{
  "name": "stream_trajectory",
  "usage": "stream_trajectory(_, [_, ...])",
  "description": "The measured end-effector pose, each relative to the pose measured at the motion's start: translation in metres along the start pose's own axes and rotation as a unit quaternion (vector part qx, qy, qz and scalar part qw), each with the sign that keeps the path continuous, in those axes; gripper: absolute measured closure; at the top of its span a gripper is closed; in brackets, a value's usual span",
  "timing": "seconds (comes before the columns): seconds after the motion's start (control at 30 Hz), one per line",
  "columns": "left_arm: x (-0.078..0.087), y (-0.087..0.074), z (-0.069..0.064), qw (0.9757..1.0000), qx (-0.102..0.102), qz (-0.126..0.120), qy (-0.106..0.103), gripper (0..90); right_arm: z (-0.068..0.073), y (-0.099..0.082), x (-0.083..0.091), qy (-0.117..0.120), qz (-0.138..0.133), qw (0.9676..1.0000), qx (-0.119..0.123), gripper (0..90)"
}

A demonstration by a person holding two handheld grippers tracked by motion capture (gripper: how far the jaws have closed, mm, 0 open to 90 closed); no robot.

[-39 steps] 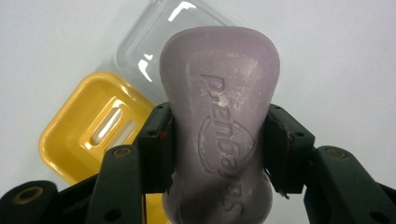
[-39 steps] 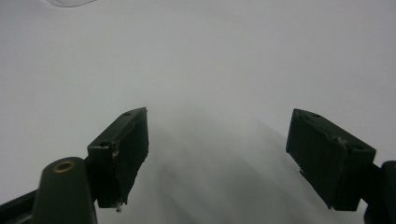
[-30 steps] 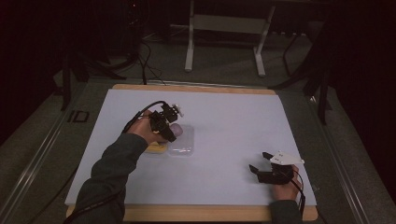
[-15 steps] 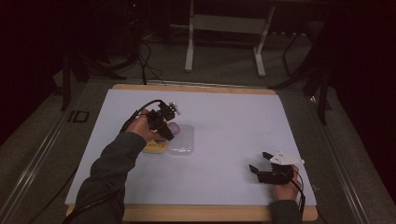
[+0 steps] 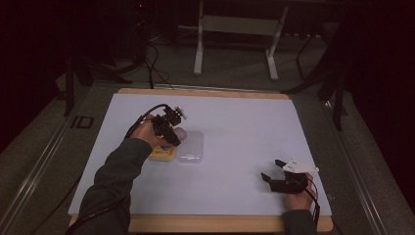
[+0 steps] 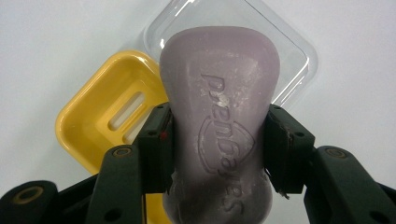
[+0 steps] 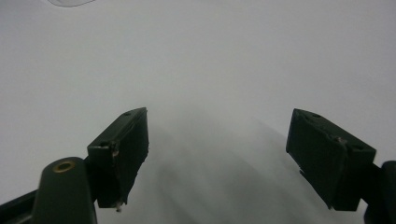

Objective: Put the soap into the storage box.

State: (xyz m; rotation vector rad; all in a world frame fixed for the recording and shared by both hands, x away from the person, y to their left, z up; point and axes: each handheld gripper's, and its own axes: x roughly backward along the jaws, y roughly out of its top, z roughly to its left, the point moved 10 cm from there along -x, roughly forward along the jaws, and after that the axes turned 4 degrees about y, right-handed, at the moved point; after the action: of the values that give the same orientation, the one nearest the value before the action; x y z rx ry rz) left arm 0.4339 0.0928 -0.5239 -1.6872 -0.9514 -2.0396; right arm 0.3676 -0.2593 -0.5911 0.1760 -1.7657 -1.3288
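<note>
1. A dim room is being shown, with a white table (image 5: pixel 244 132) surrounded by dark floor and a metal frame standing at the 12 o'clock side.
2. A lilac soap bar (image 6: pixel 219 126) is being clamped across its waist by the left gripper (image 6: pixel 217 149), and is being held above the table, toward 9 o'clock of the surface.
3. Beneath the bar, a yellow soap dish (image 6: pixel 107 121) is lying at 9 o'clock of a clear lid (image 6: pixel 289 51), the two touching or overlapping.
4. The right gripper (image 7: pixel 217 154) is being rested at about 4 o'clock of the table, its jaws spread wide with nothing between them.
5. Judging by the layout, the bar is probably being brought to the yellow dish; it should be aligned lengthwise over the slotted floor and lowered level before release, so that the dish is not tipped.
</note>
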Motion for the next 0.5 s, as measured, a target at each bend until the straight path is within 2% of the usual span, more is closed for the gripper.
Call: stream_trajectory(0.5, [-0.005, -0.0034, 0.0063, 0.9999, 0.013, 0.001, 0.002, 49.9, 0.0002, -0.0001, -0.0001, 0.0, 0.0, 1.0, 0.0, 20.8])
